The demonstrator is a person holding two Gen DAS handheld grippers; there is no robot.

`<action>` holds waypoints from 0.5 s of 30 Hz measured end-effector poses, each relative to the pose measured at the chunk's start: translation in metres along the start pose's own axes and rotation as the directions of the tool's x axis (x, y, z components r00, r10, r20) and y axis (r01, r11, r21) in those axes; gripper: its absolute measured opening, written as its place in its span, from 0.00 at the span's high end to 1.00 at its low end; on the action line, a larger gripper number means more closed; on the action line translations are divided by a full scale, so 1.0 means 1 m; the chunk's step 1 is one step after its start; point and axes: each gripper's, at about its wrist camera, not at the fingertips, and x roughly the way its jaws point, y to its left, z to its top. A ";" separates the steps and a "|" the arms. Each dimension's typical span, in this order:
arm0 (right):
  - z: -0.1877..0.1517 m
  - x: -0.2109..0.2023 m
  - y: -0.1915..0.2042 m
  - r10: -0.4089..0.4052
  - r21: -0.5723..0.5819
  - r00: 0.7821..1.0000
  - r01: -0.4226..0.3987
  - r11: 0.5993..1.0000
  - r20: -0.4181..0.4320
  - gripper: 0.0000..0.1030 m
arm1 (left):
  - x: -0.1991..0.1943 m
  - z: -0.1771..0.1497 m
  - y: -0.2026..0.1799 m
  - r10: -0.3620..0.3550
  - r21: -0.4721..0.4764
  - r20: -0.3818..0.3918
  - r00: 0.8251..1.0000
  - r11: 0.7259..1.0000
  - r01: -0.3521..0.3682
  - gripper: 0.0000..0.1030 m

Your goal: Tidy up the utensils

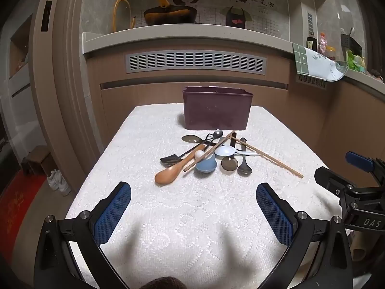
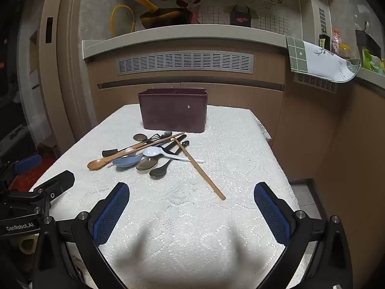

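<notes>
A heap of utensils lies mid-table on a white lace cloth (image 1: 192, 216): a wooden spoon (image 1: 173, 172), a light blue spoon (image 1: 205, 165), a white spoon (image 1: 225, 150), dark spoons (image 1: 244, 166) and wooden chopsticks (image 1: 272, 159). Behind the heap stands a dark purple holder box (image 1: 216, 110), also in the right wrist view (image 2: 174, 110). My left gripper (image 1: 193, 193) hovers open in front of the heap, nothing between its blue pads. My right gripper (image 2: 191, 193) is open too, near the end of one chopstick (image 2: 204, 175). Each gripper shows at the edge of the other's view.
Brown cabinets with a grey vent (image 1: 196, 61) rise behind the table. A counter above holds a pan with a yellow handle (image 1: 168, 14). A green and white cloth (image 1: 315, 63) hangs at the right. White shoes (image 1: 57, 181) sit on the floor at the left.
</notes>
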 end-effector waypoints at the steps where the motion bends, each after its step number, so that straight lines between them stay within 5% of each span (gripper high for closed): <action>1: 0.000 0.000 0.000 0.000 -0.001 1.000 0.000 1.000 0.003 0.00 | 0.000 0.000 0.000 -0.001 0.000 0.000 1.000 1.000 0.001 0.00; 15: -0.001 0.001 -0.001 -0.001 0.004 1.000 0.001 1.000 -0.003 0.00 | 0.001 -0.002 0.001 0.012 0.005 -0.004 1.000 1.000 -0.012 0.00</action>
